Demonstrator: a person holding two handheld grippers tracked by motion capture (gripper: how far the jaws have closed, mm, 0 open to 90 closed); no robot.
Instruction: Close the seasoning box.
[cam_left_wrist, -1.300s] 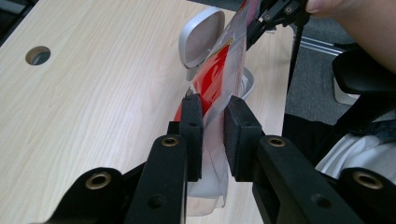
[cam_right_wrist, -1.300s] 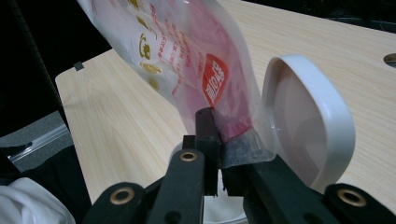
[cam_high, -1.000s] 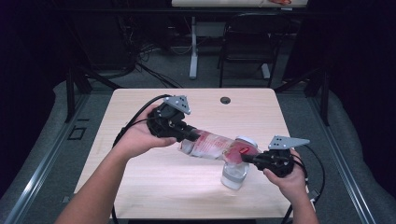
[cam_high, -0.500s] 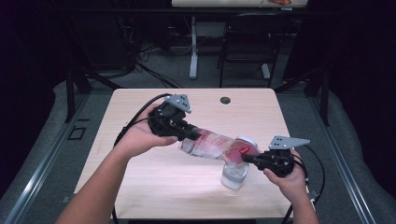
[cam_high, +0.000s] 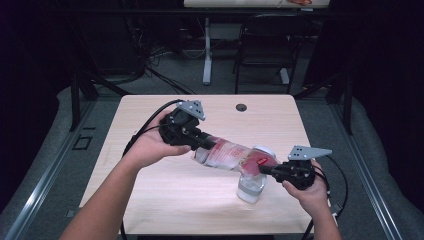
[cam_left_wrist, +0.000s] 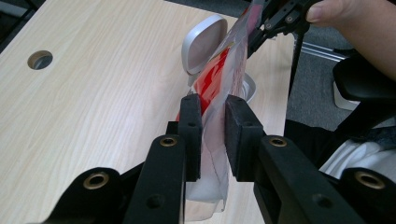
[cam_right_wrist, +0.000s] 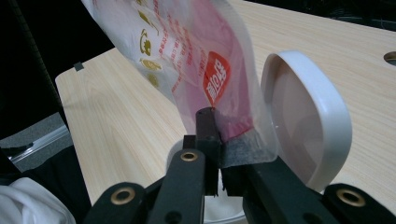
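You've got the clear plastic pouch with red print (cam_high: 227, 154) stretched between both claws, left claw (cam_high: 197, 144) and right claw (cam_high: 264, 169) each clenched on an end, tilting it over the open clear jar (cam_high: 249, 187) to pour.

Bag (cam_high: 227, 152): in the high view its contents are too blurred to tell; the print on it cannot be read. In the right gripper view its top is cut off by the upper edge. In the left gripper view its lower end runs off the bottom edge behind the jaws.

Container (cam_high: 249, 187): the bag and the right gripper (cam_high: 265, 169) cover its mouth; whether anything is inside cannot be told.

Lid (cam_right_wrist: 306, 119): its hinge is hidden behind the jaws in the right gripper view.

Left gripper (cam_high: 199, 145): its jaw tips are too small to make out in the high view.
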